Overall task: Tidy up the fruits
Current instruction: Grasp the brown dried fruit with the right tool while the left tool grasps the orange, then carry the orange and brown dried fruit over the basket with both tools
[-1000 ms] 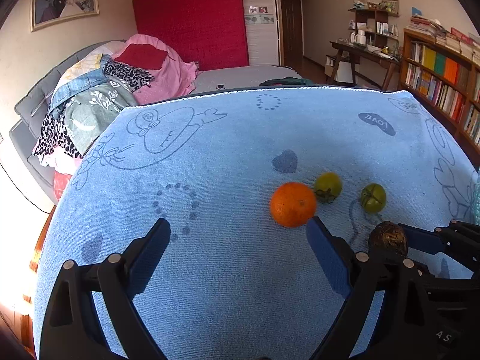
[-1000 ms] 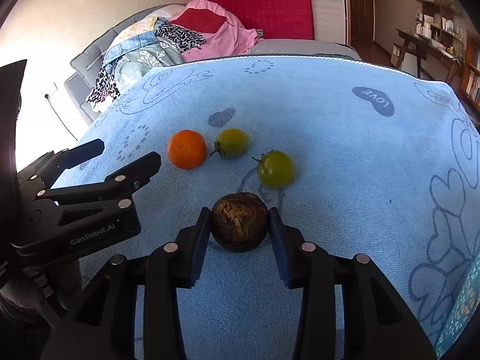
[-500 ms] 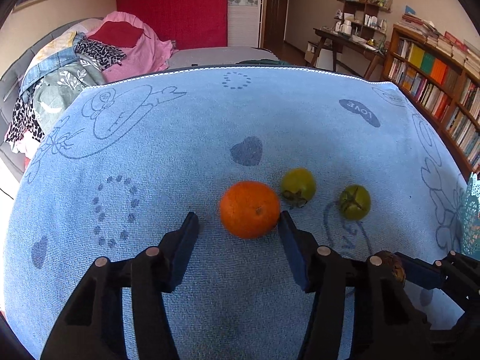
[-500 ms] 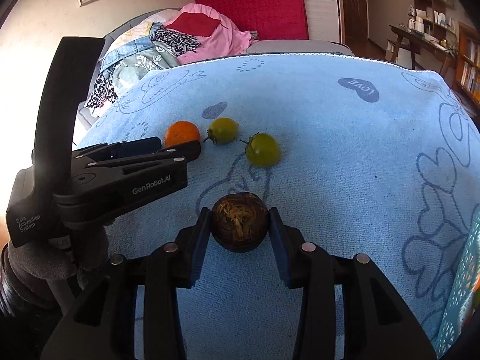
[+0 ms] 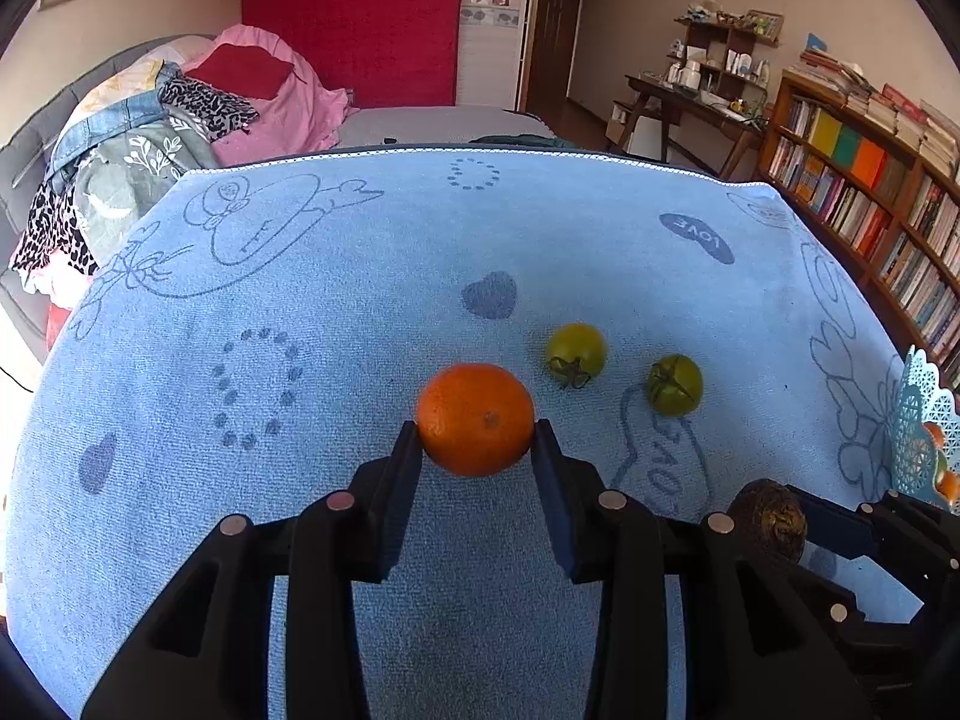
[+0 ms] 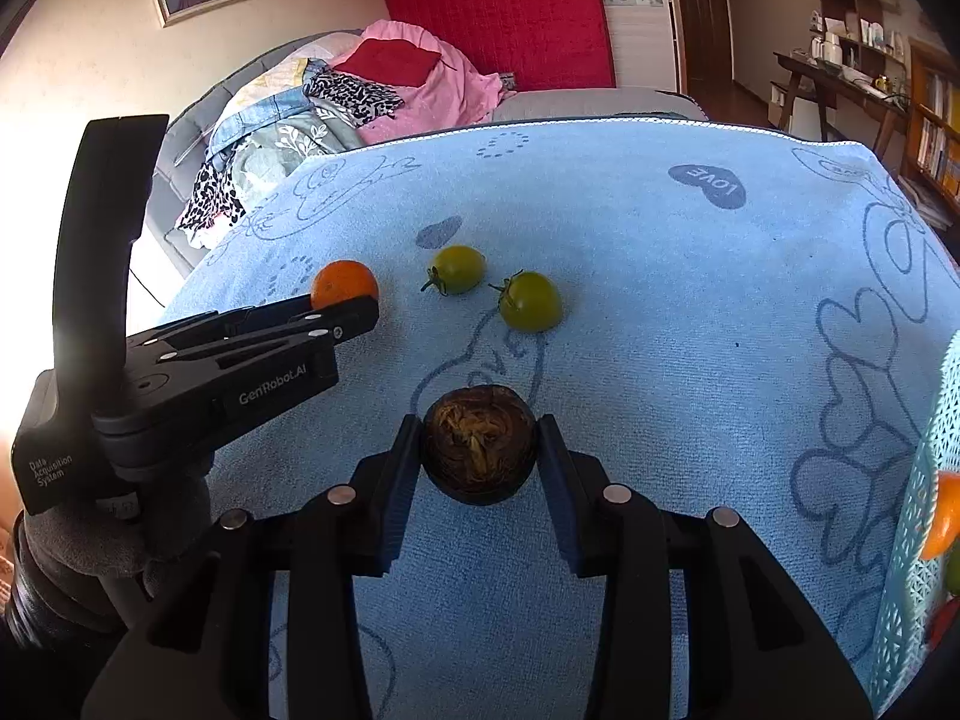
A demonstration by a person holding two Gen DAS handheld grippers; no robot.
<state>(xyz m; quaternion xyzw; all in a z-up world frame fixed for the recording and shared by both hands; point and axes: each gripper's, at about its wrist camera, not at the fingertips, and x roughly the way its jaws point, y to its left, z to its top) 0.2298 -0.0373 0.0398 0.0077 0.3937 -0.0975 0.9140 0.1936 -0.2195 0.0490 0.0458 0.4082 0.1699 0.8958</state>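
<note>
Turquoise basket (image 6: 918,498) — orange fruit (image 6: 943,516) inside

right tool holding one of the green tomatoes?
No, the right tool grips a dark brown round fruit, while both green tomatoes lie free on the blue towel.

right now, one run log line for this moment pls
left gripper: closing, pads on orange | right gripper: shut on dark brown fruit | loose: two green tomatoes

My two grippers are matte black plastic with blue pads (image 5: 555,498), silver round screws, white "GenRobot.AI" lettering and a grey-gloved hand (image 6: 78,546).
</note>
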